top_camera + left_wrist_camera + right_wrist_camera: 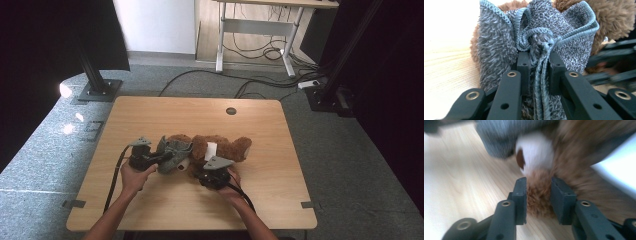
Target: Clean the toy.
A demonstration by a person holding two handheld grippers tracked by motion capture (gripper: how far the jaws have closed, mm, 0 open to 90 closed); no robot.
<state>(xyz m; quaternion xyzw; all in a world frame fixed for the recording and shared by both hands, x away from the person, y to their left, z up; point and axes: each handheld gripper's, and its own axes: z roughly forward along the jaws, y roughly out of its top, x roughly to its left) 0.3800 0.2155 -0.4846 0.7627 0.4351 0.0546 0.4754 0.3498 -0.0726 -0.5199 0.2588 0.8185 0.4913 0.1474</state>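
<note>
Jaws of left gripper (537, 63) clamped on a bunched fold of the grey knit cloth (541, 37), hem edges pinched between the pads. Jaws of right gripper (539, 195) set around a brown furry limb of the teddy bear (574, 165), fur touching both pads; that view is blurred, firm grip can't be told. Bear's white muzzle (536, 152) just beyond the jaws. In the high view, bear (227, 146) lies on its side mid wooden surface (150, 115), cloth (174, 152) over its left end, both hands close. Beyond, grey floor with cables (260, 82).
</note>
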